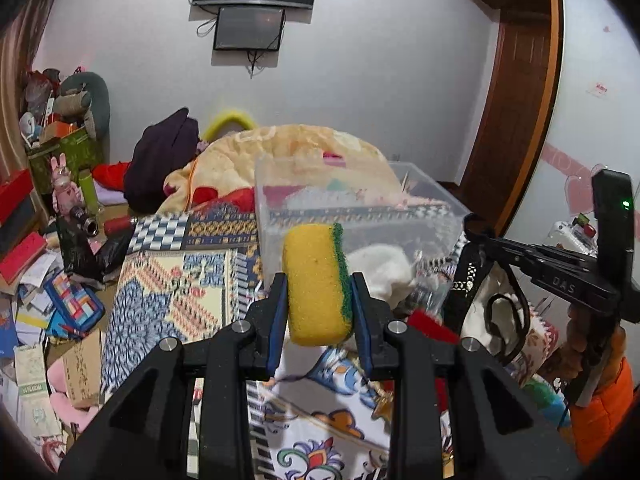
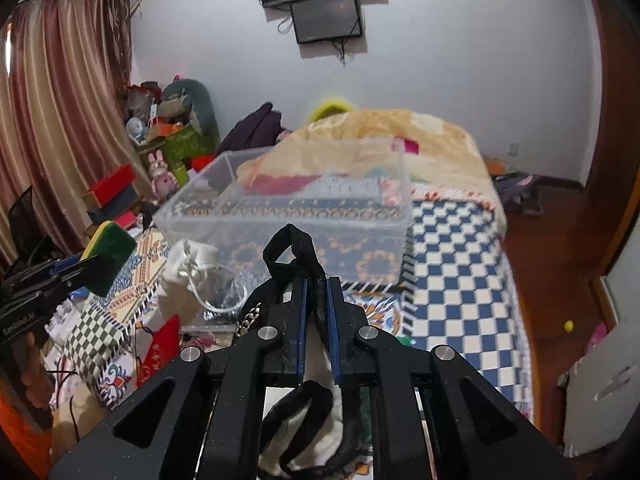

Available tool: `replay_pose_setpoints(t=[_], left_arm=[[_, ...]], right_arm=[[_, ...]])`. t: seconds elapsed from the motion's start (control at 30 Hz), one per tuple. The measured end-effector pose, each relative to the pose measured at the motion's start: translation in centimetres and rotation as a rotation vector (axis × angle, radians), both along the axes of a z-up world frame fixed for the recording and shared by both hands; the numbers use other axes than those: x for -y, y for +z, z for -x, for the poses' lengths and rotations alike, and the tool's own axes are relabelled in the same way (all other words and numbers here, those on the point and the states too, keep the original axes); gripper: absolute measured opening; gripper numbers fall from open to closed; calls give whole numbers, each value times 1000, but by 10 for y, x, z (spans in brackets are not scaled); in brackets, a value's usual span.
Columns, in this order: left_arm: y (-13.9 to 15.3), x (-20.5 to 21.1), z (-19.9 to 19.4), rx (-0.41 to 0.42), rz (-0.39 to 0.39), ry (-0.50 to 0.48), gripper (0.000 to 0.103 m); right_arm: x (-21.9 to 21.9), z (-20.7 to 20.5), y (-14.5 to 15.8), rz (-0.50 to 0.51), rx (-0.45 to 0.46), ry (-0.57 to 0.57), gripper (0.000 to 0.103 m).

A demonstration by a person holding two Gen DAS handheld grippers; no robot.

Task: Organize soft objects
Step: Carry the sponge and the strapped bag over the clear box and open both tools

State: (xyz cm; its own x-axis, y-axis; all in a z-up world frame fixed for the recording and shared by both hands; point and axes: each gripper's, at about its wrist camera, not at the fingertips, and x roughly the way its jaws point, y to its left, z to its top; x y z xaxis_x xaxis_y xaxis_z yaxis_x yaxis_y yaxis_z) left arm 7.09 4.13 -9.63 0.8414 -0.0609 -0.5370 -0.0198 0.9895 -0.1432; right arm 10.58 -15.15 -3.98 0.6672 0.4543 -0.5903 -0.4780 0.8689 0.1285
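My left gripper (image 1: 319,306) is shut on a yellow sponge with a green scrub side (image 1: 316,284) and holds it up in front of a clear plastic bin (image 1: 432,216) on the bed. The sponge also shows at the left of the right wrist view (image 2: 110,256). My right gripper (image 2: 317,296) is shut on a black strap (image 2: 296,256) of a white bag that hangs below it (image 2: 312,424). That gripper and strap show at the right of the left wrist view (image 1: 472,240). A white drawstring pouch (image 2: 188,276) lies before the bin (image 2: 288,216).
The bin stands on a patterned bedspread (image 2: 452,264) with a heaped orange blanket (image 2: 384,132) behind it. A red pouch (image 2: 160,352) lies at the bed's near edge. Boxes, papers and toys clutter the floor at the left (image 1: 48,280). A door (image 1: 516,100) is at the right.
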Motion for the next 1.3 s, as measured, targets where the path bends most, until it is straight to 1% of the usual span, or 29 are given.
replay_pose_setpoints(t=[0.13, 0.27, 0.43, 0.53, 0.63, 0.73, 0.83, 1.0, 1.1, 1.2, 1.3], left_arm=[[16, 2, -7, 33, -3, -10, 30], [32, 4, -19, 58, -2, -23, 30], [45, 7, -35, 70, -7, -31, 30], [49, 7, -48, 63, -4, -39, 30], [51, 7, -66, 45, -10, -44, 30], [50, 5, -79, 29, -16, -40, 30], [45, 2, -93, 7, -4, -35, 30], [33, -2, -119, -36, -18, -20, 30], [24, -6, -135, -72, -10, -28, 30], [13, -8, -150, -118, 4, -35, 30], [0, -5, -162, -162, -26, -42, 30]], right_arm=[[8, 9, 26, -19, 75, -26, 8], [12, 10, 50, -41, 137, -48, 8], [5, 1, 65, -37, 182, -76, 8], [0, -7, 71, -38, 202, -87, 8], [-4, -14, 75, -45, 202, -86, 8], [-9, -23, 79, -51, 212, -92, 8], [-17, -29, 83, -46, 232, -98, 8], [-35, -41, 81, -8, 250, -89, 8], [-43, -51, 77, -2, 240, -92, 8], [-52, -62, 64, 6, 210, -92, 8], [-58, -72, 52, 18, 168, -82, 8]])
